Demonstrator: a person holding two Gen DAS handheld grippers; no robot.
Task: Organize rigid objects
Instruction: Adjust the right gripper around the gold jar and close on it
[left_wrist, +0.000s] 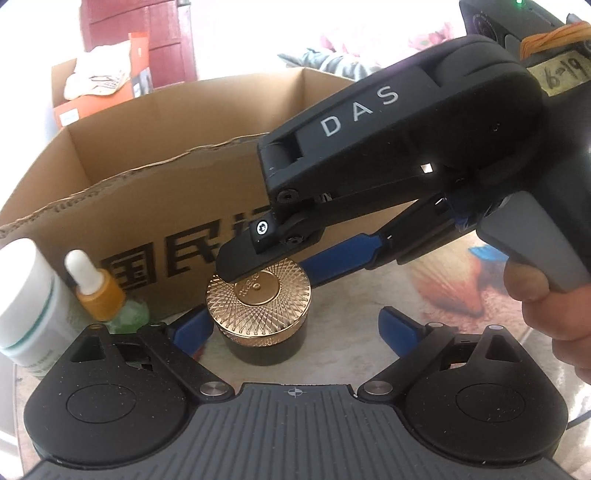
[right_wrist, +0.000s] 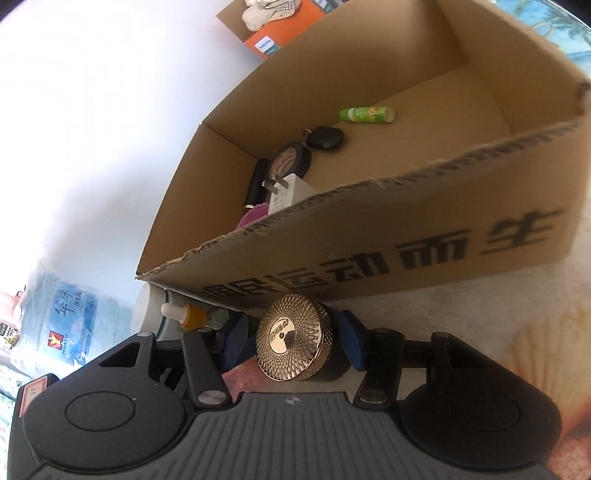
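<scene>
We take the cardboard box (right_wrist: 424, 236) as our landmark. Just in front of its printed front wall, on the table (left_wrist: 424, 295), stands the dark jar with the gold patterned lid (left_wrist: 258, 299); it sits upright on the tabletop, close to the box but outside it.

Our right gripper (right_wrist: 293, 341) reaches in from the right of the left wrist view and has its two blue pads on either side of the jar. In the right wrist view the pads (right_wrist: 352, 339) lie right against the lid's rim on the right and close to it on the left, so we read the jaws as drawn in to a middling width around the jar; whether they already press on it we cannot tell for certain. A hand (left_wrist: 554, 325) holds that gripper's grey handle.

Our left gripper (left_wrist: 295, 332) hangs in front of the jar, on the side away from the box, its blue fingers spread wide with the jar standing between and beyond their tips, untouched.

Left of the jar, also in front of the box wall, stand an orange dropper bottle (left_wrist: 98, 291) and a white bottle (left_wrist: 29, 295).

Inside the box lie a green tube (right_wrist: 367, 113), a black key fob (right_wrist: 325, 138), a roll of black tape (right_wrist: 290, 160) and a white plug (right_wrist: 288, 188).
</scene>
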